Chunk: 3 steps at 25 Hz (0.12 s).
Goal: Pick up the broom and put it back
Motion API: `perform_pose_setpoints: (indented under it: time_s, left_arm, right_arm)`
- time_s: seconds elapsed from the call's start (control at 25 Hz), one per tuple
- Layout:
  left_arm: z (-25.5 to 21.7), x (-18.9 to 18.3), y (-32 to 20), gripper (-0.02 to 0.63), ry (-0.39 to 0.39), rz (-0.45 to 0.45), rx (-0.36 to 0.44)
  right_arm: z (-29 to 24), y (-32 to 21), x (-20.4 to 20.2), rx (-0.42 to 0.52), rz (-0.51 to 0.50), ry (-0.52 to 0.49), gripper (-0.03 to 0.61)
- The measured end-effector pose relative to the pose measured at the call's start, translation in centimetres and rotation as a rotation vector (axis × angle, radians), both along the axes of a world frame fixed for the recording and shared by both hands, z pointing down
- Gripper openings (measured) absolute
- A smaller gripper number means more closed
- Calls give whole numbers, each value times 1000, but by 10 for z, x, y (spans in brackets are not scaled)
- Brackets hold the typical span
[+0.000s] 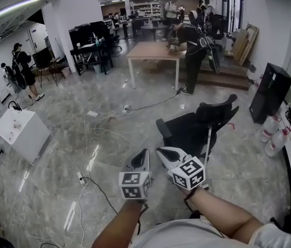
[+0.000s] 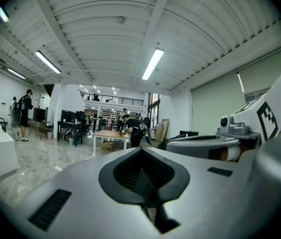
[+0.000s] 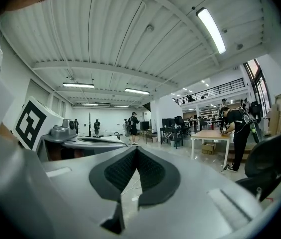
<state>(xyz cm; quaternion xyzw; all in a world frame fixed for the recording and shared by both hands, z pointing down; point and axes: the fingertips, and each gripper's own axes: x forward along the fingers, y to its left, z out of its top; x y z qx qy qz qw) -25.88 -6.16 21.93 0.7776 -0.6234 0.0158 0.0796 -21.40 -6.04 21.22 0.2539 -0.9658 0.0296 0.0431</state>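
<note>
Head view: the left gripper point(image 1: 144, 152) and right gripper point(image 1: 160, 150) are held side by side. Just beyond them the broom point(image 1: 208, 144), seen as a thin pale handle, rests against a tipped black chair point(image 1: 194, 127).
Left gripper view: jaws pressed together, holding nothing.
Right gripper view: jaws pressed together, holding nothing.

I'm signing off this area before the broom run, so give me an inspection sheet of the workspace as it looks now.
Surface: grey marble floor, glossy.
Job's things: thin white pole by the chair, possibly the broom's handle; no broom head seen.
Clutter: black office chair tipped over; white box at the left; bottles at the right wall.
Grippers: left gripper and right gripper side by side, both shut, empty.
Cables: loose cables across the floor, plus a power strip.
Surroundings: wooden table with a person bent over it; black cabinet.
</note>
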Motion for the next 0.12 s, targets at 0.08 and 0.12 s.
perform_pose_setpoints:
  time_s: [0.08,0.12]
  left_arm:
    - [-1,0,-2,5,0,2,0]
    - [-1,0,-3,5,0,3,-1]
  right_arm:
    - [-1,-2,0,-2,3,-1,2]
    - [-1,-3,0,-2,5,-2,2]
